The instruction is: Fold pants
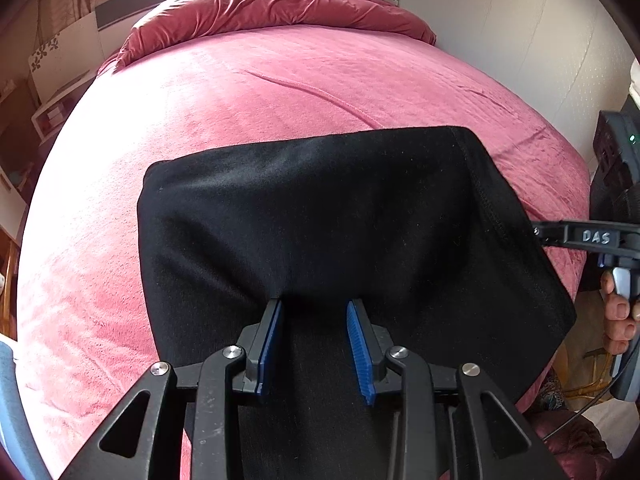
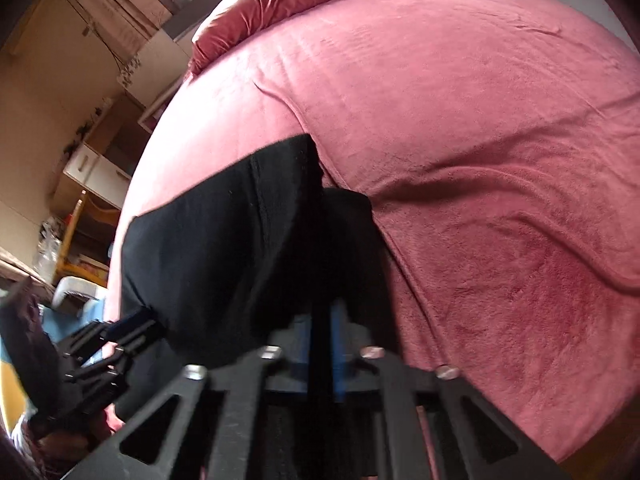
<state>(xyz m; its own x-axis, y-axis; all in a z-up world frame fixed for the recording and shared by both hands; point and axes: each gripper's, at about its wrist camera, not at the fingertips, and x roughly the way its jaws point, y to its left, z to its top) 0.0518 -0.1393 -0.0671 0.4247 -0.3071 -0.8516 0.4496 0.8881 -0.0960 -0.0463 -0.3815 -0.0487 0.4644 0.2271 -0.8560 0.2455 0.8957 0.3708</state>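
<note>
Left wrist view shows left gripper (image 1: 316,308) parted over the pants (image 1: 320,208), while right gripper (image 2: 322,320) pinches their edge, presumably for folding.

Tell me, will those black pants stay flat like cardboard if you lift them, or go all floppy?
Probably floppy. The black pants already drape over the edge of the pink bed and bunch where the right hand-held gripper pinches them. They look thin, so likely light. The fuzzy cover may cling a little, so they would probably drag and wrinkle rather than slide.
</note>
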